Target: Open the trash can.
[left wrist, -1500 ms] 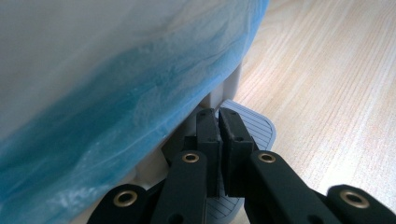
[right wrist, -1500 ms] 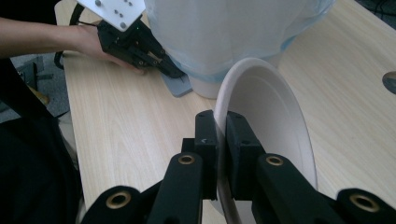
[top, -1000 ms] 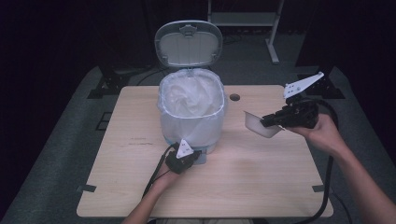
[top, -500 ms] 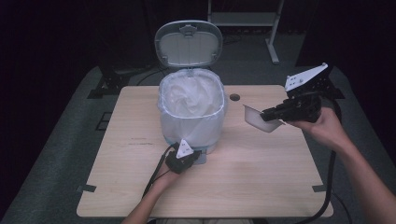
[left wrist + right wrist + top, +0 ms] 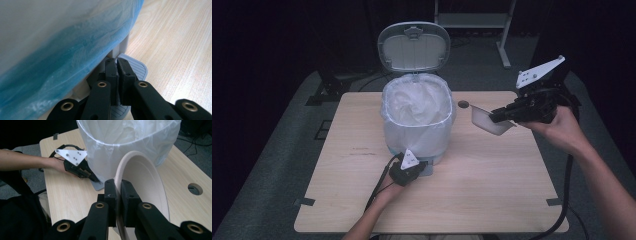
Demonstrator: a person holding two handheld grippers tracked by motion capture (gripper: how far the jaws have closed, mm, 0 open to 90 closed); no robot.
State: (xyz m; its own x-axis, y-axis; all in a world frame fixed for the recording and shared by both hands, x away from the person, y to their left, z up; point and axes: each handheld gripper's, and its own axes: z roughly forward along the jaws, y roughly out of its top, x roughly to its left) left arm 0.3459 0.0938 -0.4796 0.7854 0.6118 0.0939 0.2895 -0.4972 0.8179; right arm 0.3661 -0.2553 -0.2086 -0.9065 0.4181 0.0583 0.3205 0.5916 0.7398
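Observation:
A pedal bin [image 5: 417, 115] lined with a white plastic bag [image 5: 130, 142] stands mid-table, its lid [image 5: 413, 46] raised. My left gripper [image 5: 421, 168] is shut with nothing between its jaws, and its tips [image 5: 117, 62] rest on the ribbed grey pedal [image 5: 138, 68] at the bin's foot. The right gripper view also catches that left gripper [image 5: 96, 179] on the pedal [image 5: 98, 185]. My right gripper [image 5: 494, 116] is shut on the rim of a white bowl [image 5: 487, 122], held tilted in the air to the right of the bin. From the right gripper [image 5: 118, 185], the bowl [image 5: 145, 180] stands on edge in front of the bag.
The wooden table [image 5: 492, 200] has a round cable hole [image 5: 463, 104] just right of the bin. Open tabletop lies on both sides and in front. Dark floor and a metal stand [image 5: 472, 20] sit behind the table.
The right gripper has lifted the bowl higher beside the bin. The left gripper has stayed on the pedal and the lid has stayed up.

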